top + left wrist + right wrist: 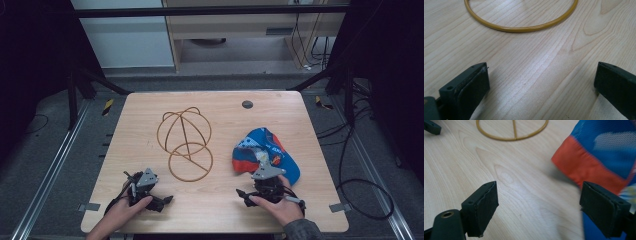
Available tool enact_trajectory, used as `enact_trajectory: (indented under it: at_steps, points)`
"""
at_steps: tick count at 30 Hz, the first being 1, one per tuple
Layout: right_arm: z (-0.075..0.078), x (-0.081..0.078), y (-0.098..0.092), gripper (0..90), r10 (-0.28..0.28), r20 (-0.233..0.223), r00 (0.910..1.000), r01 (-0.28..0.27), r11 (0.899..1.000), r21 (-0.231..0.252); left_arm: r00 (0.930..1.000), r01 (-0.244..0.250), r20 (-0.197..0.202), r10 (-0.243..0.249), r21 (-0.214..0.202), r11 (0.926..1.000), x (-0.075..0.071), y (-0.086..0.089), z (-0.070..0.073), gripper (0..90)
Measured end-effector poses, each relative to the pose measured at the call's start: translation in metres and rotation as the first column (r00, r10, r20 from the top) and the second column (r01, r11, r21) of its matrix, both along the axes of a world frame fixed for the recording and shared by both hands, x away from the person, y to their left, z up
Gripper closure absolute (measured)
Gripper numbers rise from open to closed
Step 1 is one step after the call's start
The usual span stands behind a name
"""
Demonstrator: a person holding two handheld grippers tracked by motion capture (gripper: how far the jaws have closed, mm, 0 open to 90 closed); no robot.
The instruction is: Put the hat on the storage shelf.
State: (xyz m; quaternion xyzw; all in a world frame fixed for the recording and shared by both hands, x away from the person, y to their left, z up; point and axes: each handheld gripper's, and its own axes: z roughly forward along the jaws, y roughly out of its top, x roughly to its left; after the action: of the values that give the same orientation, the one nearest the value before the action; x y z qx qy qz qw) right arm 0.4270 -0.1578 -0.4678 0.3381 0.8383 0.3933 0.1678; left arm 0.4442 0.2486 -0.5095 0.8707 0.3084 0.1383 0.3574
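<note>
Blue-and-orange cap (265, 152) lies crumpled on the right half of the wooden table (220, 210), just beyond the right gripper (244, 194). That gripper rests low at the near right of the table in the person's right hand (280, 207), jaws spread wide with only bare wood between them; in the right gripper view the cap's orange band (589, 170) sits just ahead of the right-hand jaw, and blue cloth runs alongside that jaw, too blurred to tell whether it touches. The left gripper (167, 200) sits at the near left in the left hand (122, 214), its jaws also standing wide apart over bare table and holding nothing. Just beyond it, toward the middle of the table, lies a yellow-brown wire cap frame (186, 142): a flat ring (521, 27) nearest the grippers, with a rounded dome of curved wires on its far side. The frame and the cap lie apart, the frame to the left of the cap. A small dark round cover (247, 104) is set into the table near its far edge.
</note>
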Motion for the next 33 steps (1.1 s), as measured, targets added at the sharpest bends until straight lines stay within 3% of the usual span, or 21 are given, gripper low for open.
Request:
enact_trajectory:
  at_steps: [3,4,5,8,10,11,12,13,14,16,18,25,33]
  points:
    - [0.022,0.004,-0.013,17.1,-0.009,0.022,0.9997,0.009,0.999,-0.036,1.0000,0.001,0.000,-0.001,0.000,1.0000,0.000,0.000,0.000,0.0]
    - [0.022,0.004,-0.013,17.1,-0.009,0.022,0.9997,0.009,0.999,-0.036,1.0000,0.001,0.000,-0.001,0.000,1.0000,0.000,0.000,0.000,0.0]
    - [0.036,0.011,-0.022,19.0,-0.027,0.026,0.9993,0.028,0.998,-0.053,1.0000,0.001,0.000,-0.001,0.000,1.0000,0.000,0.000,0.000,0.0]
    - [0.047,0.020,-0.029,20.3,-0.036,0.019,0.9992,0.037,0.997,-0.071,1.0000,0.001,0.000,-0.001,0.000,1.0000,0.000,0.000,0.000,0.0]
    - [0.056,0.029,-0.034,21.0,-0.047,0.006,0.9989,0.047,0.993,-0.105,1.0000,0.001,0.000,-0.001,0.000,1.0000,0.000,0.000,0.000,0.0]
    - [0.065,0.041,-0.039,21.2,-0.058,-0.027,0.9979,0.054,0.989,-0.139,1.0000,0.001,0.000,-0.001,-0.002,1.0000,0.000,0.000,0.000,0.0]
    - [0.065,0.041,-0.039,21.2,-0.058,-0.027,0.9979,0.054,0.989,-0.139,1.0000,0.003,0.002,-0.003,0.000,1.0000,0.000,0.000,0.000,0.0]
    - [0.070,0.054,-0.042,21.0,-0.063,-0.046,0.9969,0.054,0.982,-0.180,1.0000,0.001,0.000,-0.001,-0.001,1.0000,0.000,0.000,0.000,0.0]
    - [0.070,0.054,-0.042,21.0,-0.063,-0.046,0.9969,0.054,0.982,-0.180,1.0000,0.001,0.000,-0.001,-0.001,1.0000,0.000,0.000,0.000,0.0]
    - [0.074,0.071,-0.046,19.6,-0.075,-0.110,0.9911,0.051,0.978,-0.203,1.0000,0.001,0.000,-0.001,-0.002,1.0000,0.000,0.000,0.000,0.0]
    - [0.074,0.080,-0.047,19.0,-0.081,-0.129,0.9883,0.050,0.972,-0.230,1.0000,0.001,0.000,-0.001,-0.002,1.0000,0.000,0.000,0.000,0.0]
    - [0.070,0.098,-0.048,16.6,-0.075,-0.203,0.9764,0.025,0.971,-0.239,1.0000,0.002,-0.001,-0.002,0.000,1.0000,0.000,0.000,0.000,0.0]
    - [0.071,0.105,-0.046,18.4,-0.071,-0.222,0.9725,0.016,0.970,-0.241,1.0000,0.001,-0.001,-0.001,-0.002,1.0000,0.000,0.000,0.000,0.0]
